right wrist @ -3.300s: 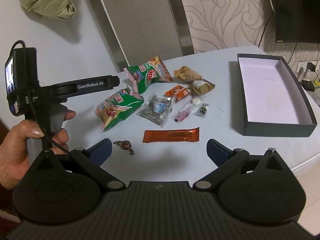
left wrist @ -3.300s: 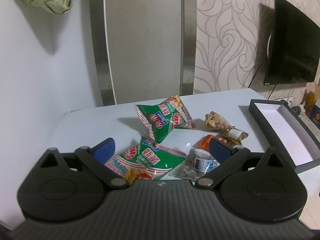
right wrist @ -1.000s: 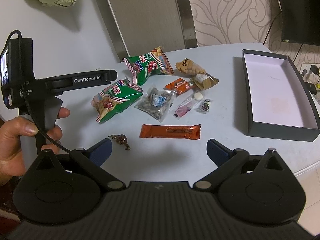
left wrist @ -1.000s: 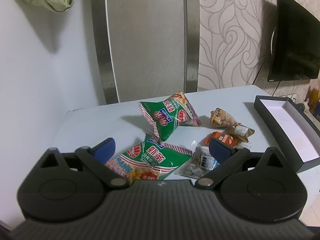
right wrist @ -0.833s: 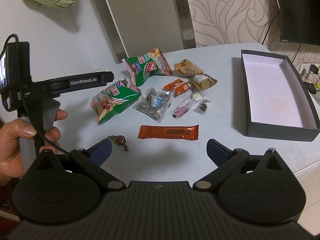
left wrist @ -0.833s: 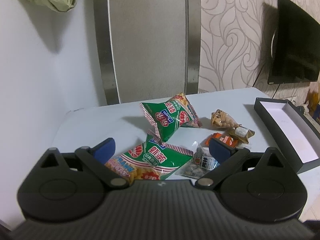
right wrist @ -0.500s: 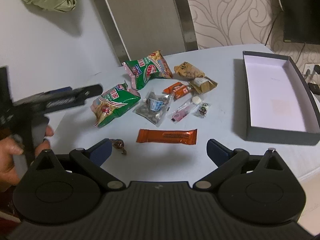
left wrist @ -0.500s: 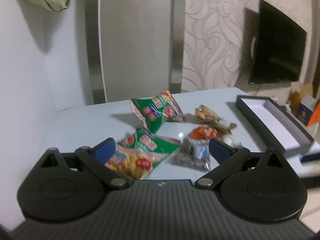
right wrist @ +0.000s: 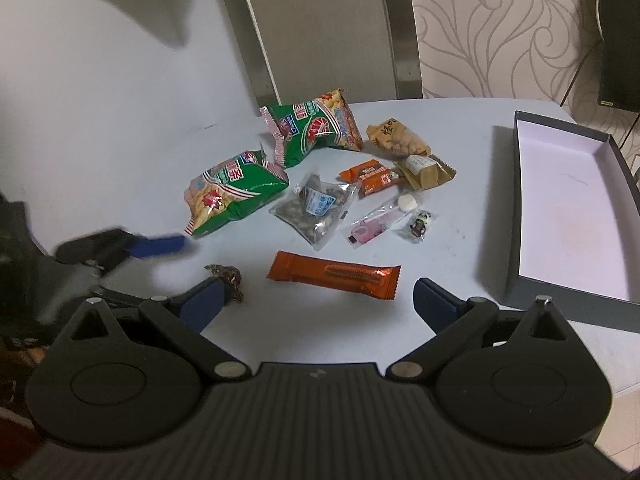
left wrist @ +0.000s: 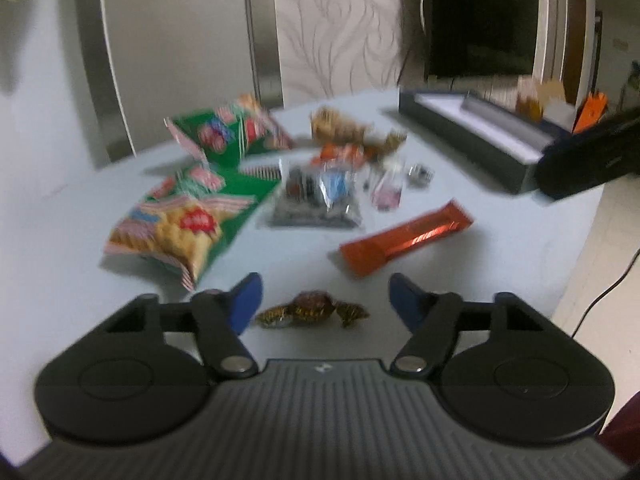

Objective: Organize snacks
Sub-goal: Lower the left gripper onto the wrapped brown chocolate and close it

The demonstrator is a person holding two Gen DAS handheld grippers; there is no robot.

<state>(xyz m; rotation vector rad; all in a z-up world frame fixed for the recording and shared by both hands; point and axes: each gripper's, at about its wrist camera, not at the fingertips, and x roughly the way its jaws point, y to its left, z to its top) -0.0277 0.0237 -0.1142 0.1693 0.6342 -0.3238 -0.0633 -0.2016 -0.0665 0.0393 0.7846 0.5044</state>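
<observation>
Snacks lie scattered on a pale table (right wrist: 452, 248). Two green chip bags (right wrist: 236, 192) (right wrist: 316, 128), a clear seed packet (right wrist: 316, 208), an orange bar (right wrist: 334, 274), a small orange pack (right wrist: 370, 176), a nut bag (right wrist: 396, 138) and small candies lie there. A brown wrapped candy (left wrist: 312, 308) (right wrist: 228, 276) lies nearest. My left gripper (left wrist: 322, 300) is open, low over the table, with the brown candy between its fingers. My right gripper (right wrist: 316, 300) is open and empty above the table's near edge. The left view is blurred.
An open dark box with a pale inside (right wrist: 572, 216) (left wrist: 472, 128) stands at the right of the table. A white wall and a grey panel are behind. A black TV (left wrist: 480, 24) hangs at the right. The table edge runs near the box.
My left gripper has swung right and down toward the near part of the table; the brown candy is now between its open fingers. The right gripper has hardly moved.
</observation>
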